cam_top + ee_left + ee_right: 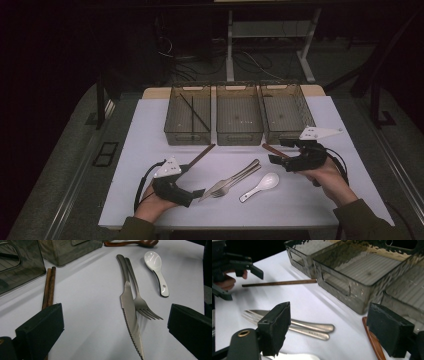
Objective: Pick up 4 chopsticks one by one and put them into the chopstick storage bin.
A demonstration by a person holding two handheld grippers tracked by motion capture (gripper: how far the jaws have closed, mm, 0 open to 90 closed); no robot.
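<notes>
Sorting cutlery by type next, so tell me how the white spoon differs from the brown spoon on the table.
The white spoon is glossy white and short with a deep bowl; the brown spoon is dark reddish-brown, longer and slimmer. The white spoon lies near the table's front edge, right of the knife and fork; the brown spoon lies against the right bin, beside the right tongs. Both lie flat on the white tabletop, ungripped.

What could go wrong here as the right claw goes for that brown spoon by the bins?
1. The brown spoon lies flat with its handle close against the right bin, so the open right claw may bump the bin or skid off the thin handle.
2. The knife and fork lie overlapped, so lifting one could drag the other towards the white spoon.
</notes>
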